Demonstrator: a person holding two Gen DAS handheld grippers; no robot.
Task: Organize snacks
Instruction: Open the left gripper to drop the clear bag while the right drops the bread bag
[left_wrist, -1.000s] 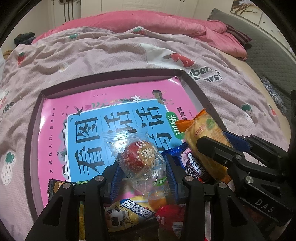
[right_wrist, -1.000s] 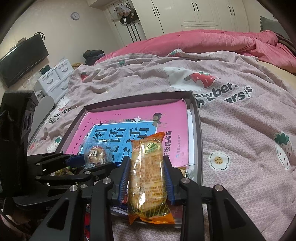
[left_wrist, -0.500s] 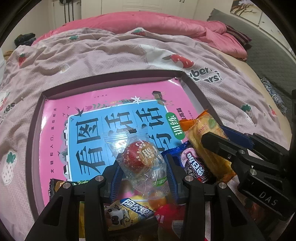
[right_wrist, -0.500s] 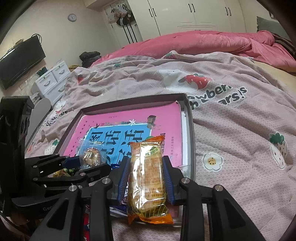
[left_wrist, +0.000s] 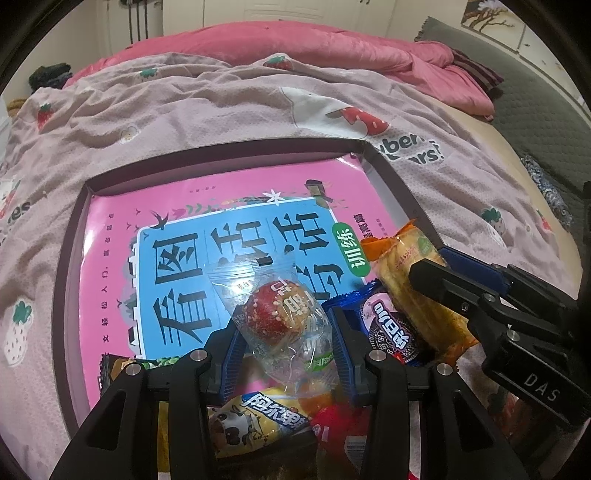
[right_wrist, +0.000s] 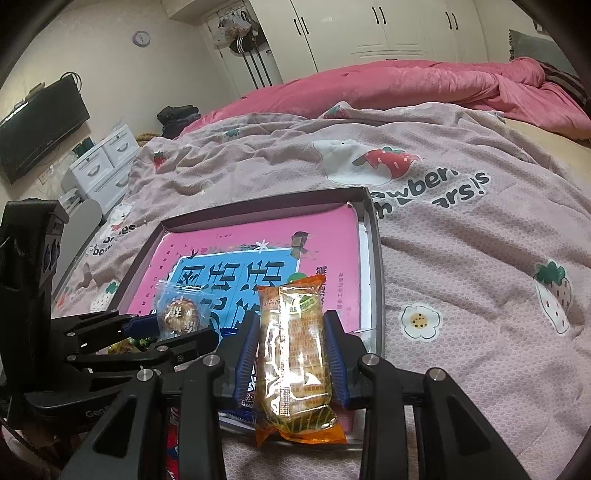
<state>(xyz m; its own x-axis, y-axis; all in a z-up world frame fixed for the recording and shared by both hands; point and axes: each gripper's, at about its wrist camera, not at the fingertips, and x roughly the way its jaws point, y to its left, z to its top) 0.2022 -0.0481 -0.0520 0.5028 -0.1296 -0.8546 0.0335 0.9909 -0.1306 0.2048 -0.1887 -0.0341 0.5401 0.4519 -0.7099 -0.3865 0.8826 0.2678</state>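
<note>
My left gripper (left_wrist: 288, 332) is shut on a clear-wrapped round red snack (left_wrist: 277, 314), held above a pink and blue book (left_wrist: 192, 258) that lies in a dark shallow tray (left_wrist: 66, 266). My right gripper (right_wrist: 291, 339) is shut on a long orange-wrapped biscuit pack (right_wrist: 293, 354) over the tray's near right corner. In the left wrist view the right gripper (left_wrist: 439, 269) and its biscuit pack (left_wrist: 410, 266) show at the right. In the right wrist view the left gripper (right_wrist: 177, 328) with the round snack (right_wrist: 181, 314) shows at the left.
Below the left gripper lie loose snacks: a blue cookie pack (left_wrist: 388, 325), a yellow cow-print candy pack (left_wrist: 258, 417) and a red wrapper (left_wrist: 340, 424). The tray (right_wrist: 376, 258) rests on a strawberry-print quilt (right_wrist: 461, 240). White drawers (right_wrist: 107, 166) stand left of the bed.
The right gripper and its biscuit pack have shifted slightly in both views. The left gripper and its round snack have kept still.
</note>
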